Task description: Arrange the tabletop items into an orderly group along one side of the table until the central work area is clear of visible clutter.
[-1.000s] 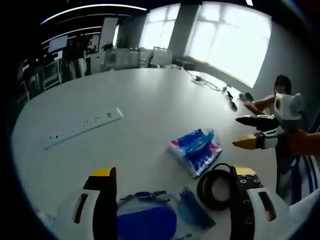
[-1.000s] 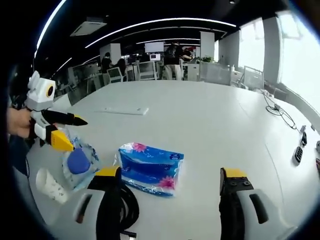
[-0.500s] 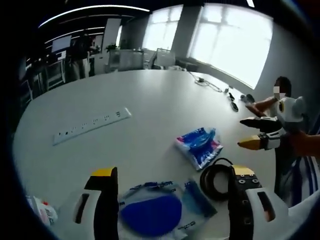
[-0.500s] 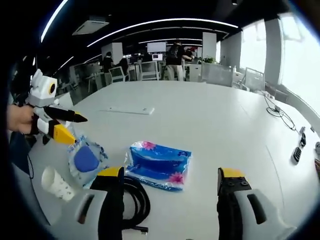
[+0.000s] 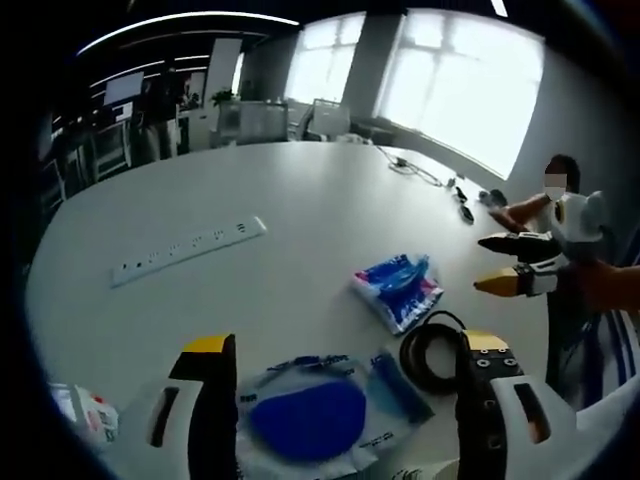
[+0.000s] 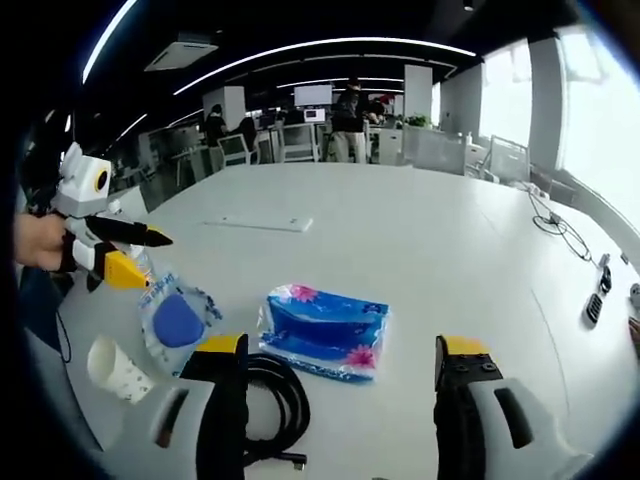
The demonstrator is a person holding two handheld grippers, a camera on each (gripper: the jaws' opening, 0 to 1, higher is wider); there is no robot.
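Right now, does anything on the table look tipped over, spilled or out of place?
Yes. The paper cup lies on its side near the table edge, beside the clear bag with a blue disc. Nothing looks spilled. The black cable and tissue pack lie loosely nearby, not lined up.

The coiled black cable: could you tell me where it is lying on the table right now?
In the right gripper view the coiled black cable lies flat on the white table, just in front of the blue tissue pack and right of the paper cup.

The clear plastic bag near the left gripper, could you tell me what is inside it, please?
Inside the clear bag lies a round blue object; what it is exactly cannot be told through the plastic.
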